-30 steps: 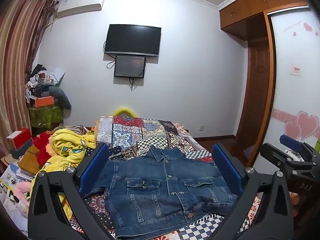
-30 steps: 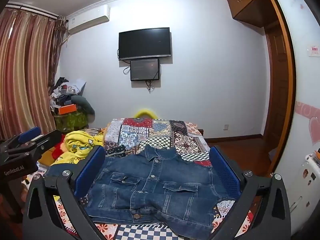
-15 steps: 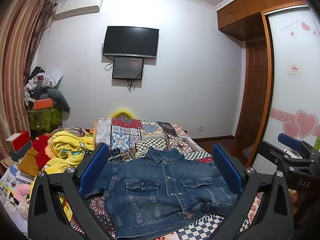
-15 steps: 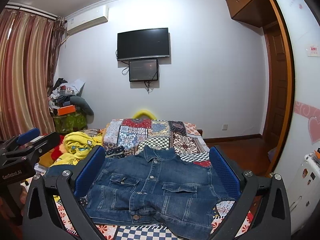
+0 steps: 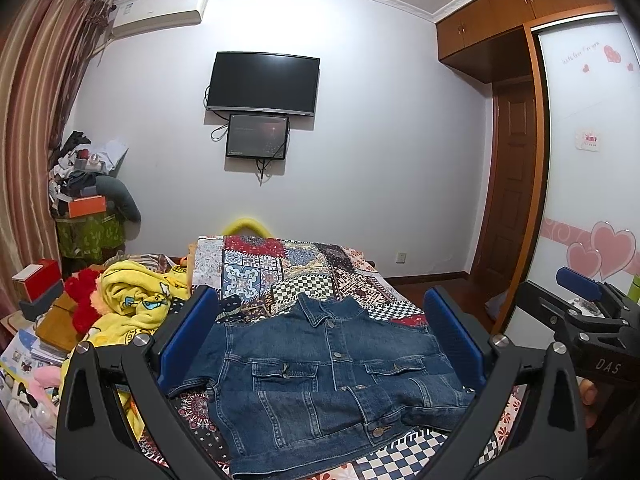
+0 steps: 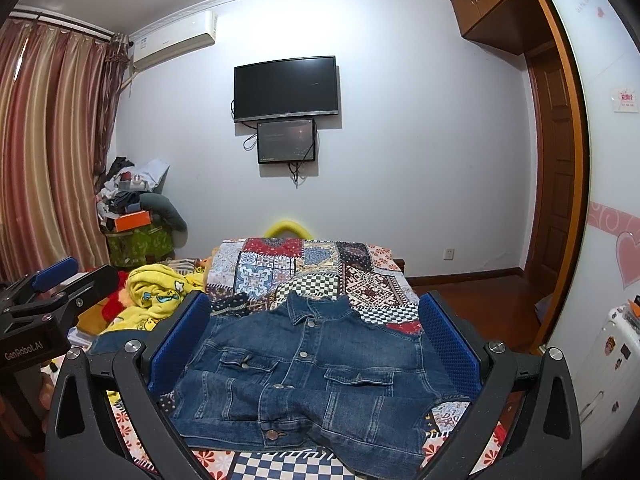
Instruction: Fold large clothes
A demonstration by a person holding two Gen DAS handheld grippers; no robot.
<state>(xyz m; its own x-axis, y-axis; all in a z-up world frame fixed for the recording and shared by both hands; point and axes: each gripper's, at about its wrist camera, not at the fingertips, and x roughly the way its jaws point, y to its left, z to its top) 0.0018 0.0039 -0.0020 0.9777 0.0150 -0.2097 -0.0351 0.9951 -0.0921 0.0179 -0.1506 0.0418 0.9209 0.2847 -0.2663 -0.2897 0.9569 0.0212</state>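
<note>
Barely any motion vs a second ago: both views have drifted slightly, jacket sits a touch lower in frame, nothing on the bed has shifted.

Left gripper: jaws wide apart, holding nothing, hovering short of the denim jacket. Right gripper: same, wide apart and empty. Jacket lies front-up on the patchwork quilt, collar away from the grippers, sleeves apparently tucked in, hem nearest and rumpled.

Risks, left to right:
- yellow blanket lies just beside the jacket's left edge; a wide sweep could drag it in.
- denim looks stiff and thick; a shallow pinch probably slips off the layered hem.
- metal buttons at the hem may block a clean close.
- right edge is near the bed side; a pull could slide it off.

Readable text: "GenRobot.AI" on the left gripper body in the right view, "DAS" on the right gripper body in the left view. Wall stickers too small to read.
</note>
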